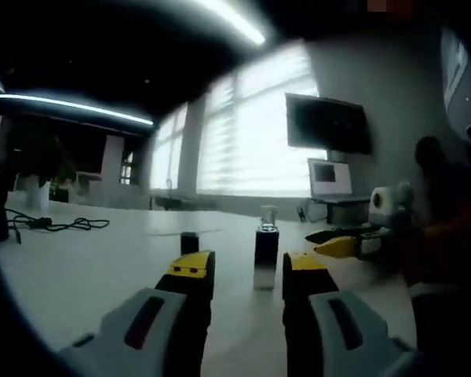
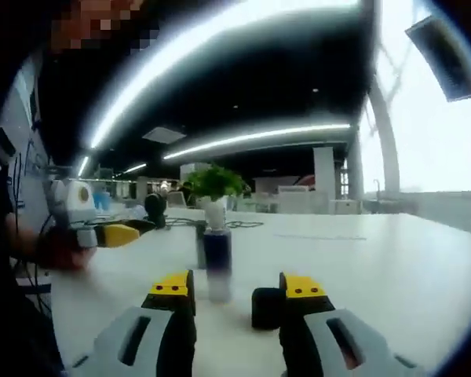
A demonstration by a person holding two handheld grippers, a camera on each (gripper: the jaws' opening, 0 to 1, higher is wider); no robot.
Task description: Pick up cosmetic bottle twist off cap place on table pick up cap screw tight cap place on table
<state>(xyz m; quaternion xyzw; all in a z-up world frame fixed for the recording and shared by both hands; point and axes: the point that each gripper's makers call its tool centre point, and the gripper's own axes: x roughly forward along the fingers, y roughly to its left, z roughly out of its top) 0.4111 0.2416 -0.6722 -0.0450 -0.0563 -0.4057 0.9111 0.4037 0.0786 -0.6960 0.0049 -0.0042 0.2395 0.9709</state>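
Note:
The cosmetic bottle, dark above and clear at its base, stands upright on the white table with a pale bare neck on top. A small black cap stands to its left, just beyond my left jaw tip. My left gripper is open, short of the bottle. My right gripper comes in from the right. In the right gripper view the bottle stands ahead of my open right gripper. A black round piece sits against the right jaw's inner side. The left gripper points in from the left.
A black cable lies on the table at the far left. A potted plant stands behind the bottle. A monitor and a wall screen stand by the bright windows. A person's sleeve is at the right.

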